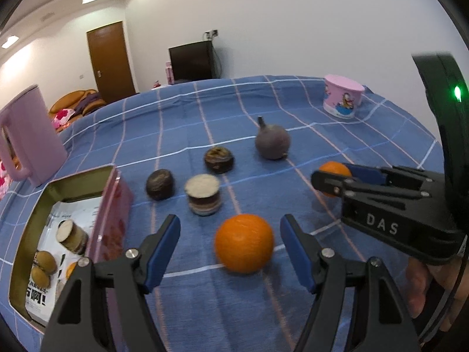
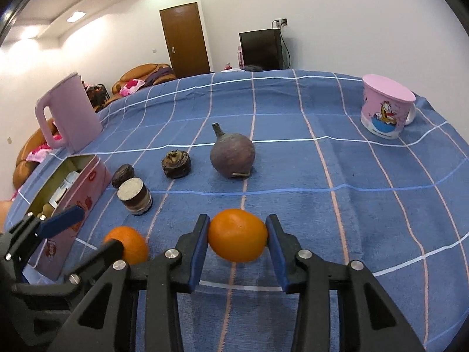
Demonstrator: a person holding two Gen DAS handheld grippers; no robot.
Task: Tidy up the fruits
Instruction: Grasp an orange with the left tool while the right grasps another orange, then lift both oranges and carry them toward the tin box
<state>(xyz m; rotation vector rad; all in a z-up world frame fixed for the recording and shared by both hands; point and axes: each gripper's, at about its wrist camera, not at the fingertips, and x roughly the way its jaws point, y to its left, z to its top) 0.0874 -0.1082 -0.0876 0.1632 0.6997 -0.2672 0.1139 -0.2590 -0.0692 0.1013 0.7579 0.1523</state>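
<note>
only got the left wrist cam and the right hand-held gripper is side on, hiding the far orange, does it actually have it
Observer: Yes. The right hand-held gripper is shut on that orange, with a blue pad pressing on each side.
Operator: ok and the pink mug at the back, cant see a handle from here
Observer: The pink mug has a white handle. In the right wrist view it sticks out on the mug's right, away from the fruit.
</note>
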